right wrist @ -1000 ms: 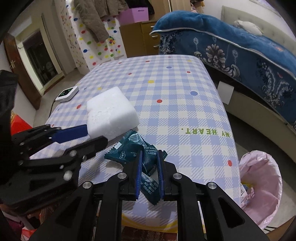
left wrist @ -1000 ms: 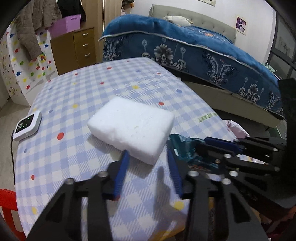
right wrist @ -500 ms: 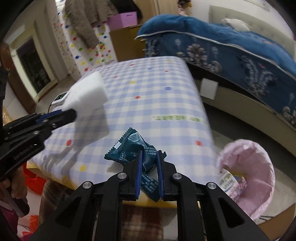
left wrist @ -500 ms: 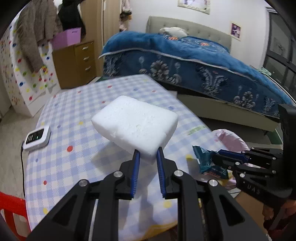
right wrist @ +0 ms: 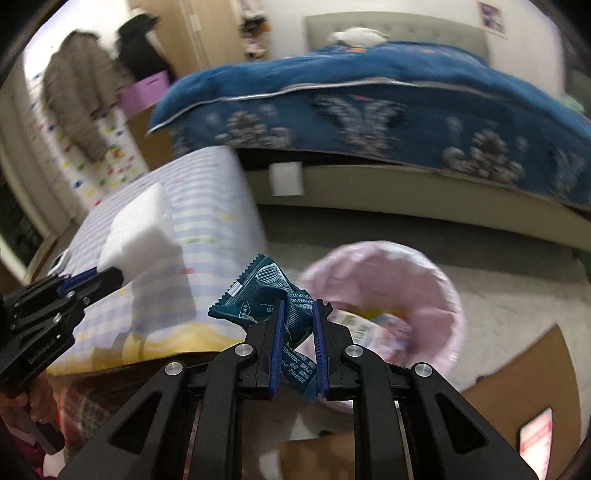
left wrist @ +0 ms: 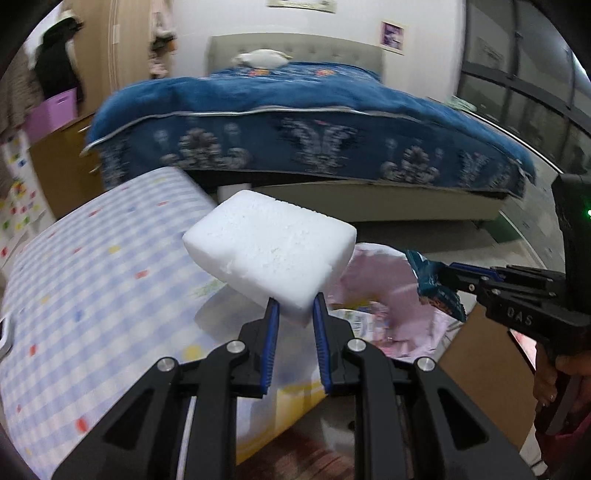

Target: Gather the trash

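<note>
One foam block (left wrist: pixel 271 254); one wrapper (right wrist: pixel 264 301)

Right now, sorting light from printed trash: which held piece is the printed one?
The teal wrapper in the right gripper; the left gripper holds a plain white foam block.

A bed (left wrist: pixel 314 122) covered with a blue patterned blanket is seen along a white wall (left wrist: pixel 424 55), with a grey padded headboard (left wrist: pixel 295 48) at its far end. A small picture (left wrist: pixel 392 32) is hung on that wall. Dark window panes (left wrist: pixel 535 92) are seen at the right. A wooden dresser (left wrist: pixel 62 162) is placed at the left, with a purple box (left wrist: pixel 51 112) on it. The table (left wrist: pixel 92 277) is covered with a checked, dotted cloth. The floor (right wrist: pixel 517 266) is grey.
</note>
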